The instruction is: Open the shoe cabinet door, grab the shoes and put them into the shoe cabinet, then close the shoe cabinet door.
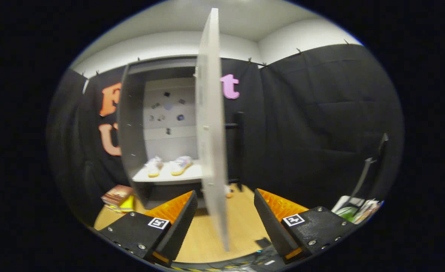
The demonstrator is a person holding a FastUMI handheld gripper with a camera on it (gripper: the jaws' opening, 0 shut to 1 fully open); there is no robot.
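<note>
With the shoes (168, 166) already resting side by side on the shelf inside the shoe cabinet (131, 124), the remaining step appears to be closing the door (210, 124). The gripper (225, 217) has its fingers spread wide apart and holds nothing. The door stands swung out toward the gripper, seen nearly edge-on, its long axis vertical and its lower free edge falling between the two fingers, slightly nearer the left one. Whether either finger touches the panel cannot be told; both look clear of it. A dark handle (238, 147) shows on the door's right face, beyond the right finger. The cabinet opening lies to the left of the door, so the closing push would likely have to go leftward, against that right face.
</note>
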